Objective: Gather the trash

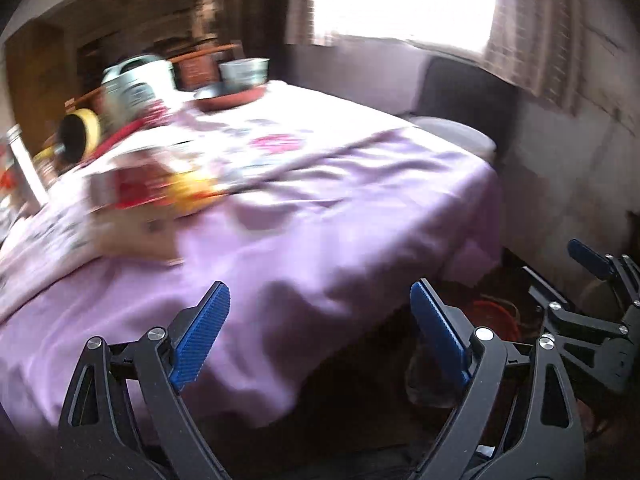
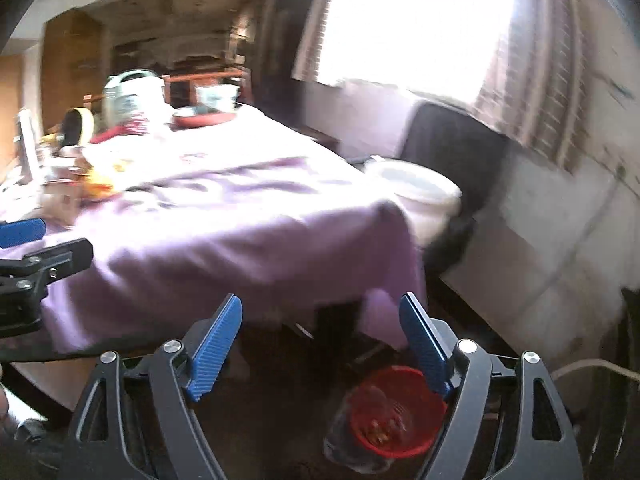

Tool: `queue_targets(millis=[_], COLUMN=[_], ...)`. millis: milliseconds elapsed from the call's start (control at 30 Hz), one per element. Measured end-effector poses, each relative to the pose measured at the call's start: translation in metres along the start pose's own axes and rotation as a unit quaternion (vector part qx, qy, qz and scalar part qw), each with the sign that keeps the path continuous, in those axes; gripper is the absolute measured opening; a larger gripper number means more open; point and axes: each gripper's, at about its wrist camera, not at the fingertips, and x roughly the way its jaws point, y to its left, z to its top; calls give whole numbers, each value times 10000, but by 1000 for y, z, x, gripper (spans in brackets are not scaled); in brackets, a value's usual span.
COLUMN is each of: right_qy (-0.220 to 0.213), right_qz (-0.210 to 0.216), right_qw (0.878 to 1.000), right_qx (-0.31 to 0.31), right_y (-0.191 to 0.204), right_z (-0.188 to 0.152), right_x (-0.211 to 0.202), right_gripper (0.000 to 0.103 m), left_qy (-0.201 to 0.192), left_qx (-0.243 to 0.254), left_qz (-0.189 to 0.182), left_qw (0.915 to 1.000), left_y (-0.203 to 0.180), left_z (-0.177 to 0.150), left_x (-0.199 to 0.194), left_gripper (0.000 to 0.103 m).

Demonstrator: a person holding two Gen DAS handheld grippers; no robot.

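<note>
1. While both stand wide and empty, left gripper (image 1: 320,332) faces a red-yellow wrapper (image 1: 168,192) at ten o'clock on the table (image 1: 320,220), lying crosswise.
2. Right gripper (image 2: 322,344) is farther; red bin (image 2: 396,412) at five o'clock.

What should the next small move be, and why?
Probably bring the left gripper toward the red and yellow wrapper lying on the purple tablecloth. Both grippers are open and empty, and the red bin waits on the floor by the right gripper.
</note>
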Motion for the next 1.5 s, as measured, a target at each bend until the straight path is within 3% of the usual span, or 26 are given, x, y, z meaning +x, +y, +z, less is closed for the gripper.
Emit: queue_targets(millis=[233, 467, 733, 900, 1233, 1300, 1433, 1500], right_qy=[-211, -189, 64, 94, 159, 230, 648, 811], right_qz=[757, 1380, 1753, 1950, 2195, 2364, 2982, 3196], right_qw=[9948, 9839, 9749, 9727, 9723, 9686, 9494, 9405], right_qx=[-648, -1116, -1367, -1255, -780, -739, -741, -826], right_y=[89, 169, 230, 243, 222, 220, 235, 246], right_z=[27, 57, 77, 94, 119, 121, 114, 110], right_x=[-10, 3, 39, 57, 84, 89, 101, 104], right_gripper=[82, 82, 82, 82, 82, 82, 80, 69], left_qy=[-183, -19, 391, 563, 557, 551, 585, 608], left_qx=[-798, -1615, -2327, -2235, -1820, -1733, -1812, -1920], left_qz=[935, 1645, 1826, 1809, 1006, 1028, 1258, 1315], left_qw=[9923, 9731, 9545, 9561, 9766, 9779, 9736, 9706], left_y=[96, 190, 261, 269, 253, 248, 257, 267], left_z=[-12, -37, -50, -36, 25, 28, 20, 16], left_x=[-25, -36, -17, 2, 43, 46, 43, 39], left_gripper=[91, 91, 91, 91, 91, 91, 91, 91])
